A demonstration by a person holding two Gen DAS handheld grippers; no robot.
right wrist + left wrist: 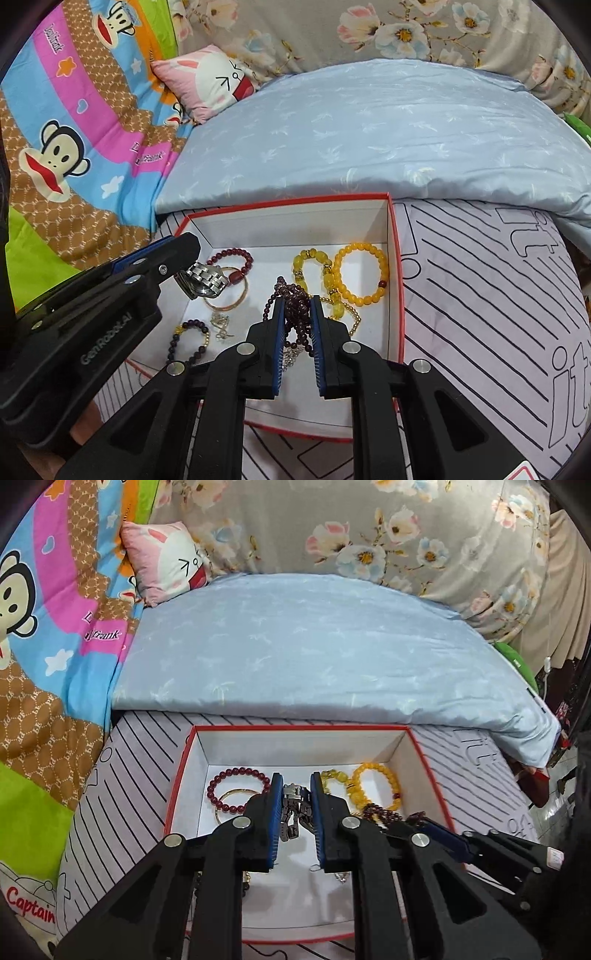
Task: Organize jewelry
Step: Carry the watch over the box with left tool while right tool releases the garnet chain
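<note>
Left tongs [295, 786] clamp watch [293, 812] (band hanging vertically); right tongs [297, 308] grip garnet strand [293, 302].

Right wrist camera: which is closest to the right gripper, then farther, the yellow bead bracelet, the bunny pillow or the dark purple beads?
1. Dark purple beads, between the right gripper fingers.
2. Yellow bead bracelet, ahead right, in the red box.
3. Bunny pillow, far back left.

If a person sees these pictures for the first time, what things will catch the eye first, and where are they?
First, the two grippers over the red-rimmed box: the left gripper is shut on a silver watch, and the right gripper is shut on a dark purple bead strand. Next, the yellow bead bracelet lying in the box's far right corner, and the bright monkey-print quilt at the left.
</note>
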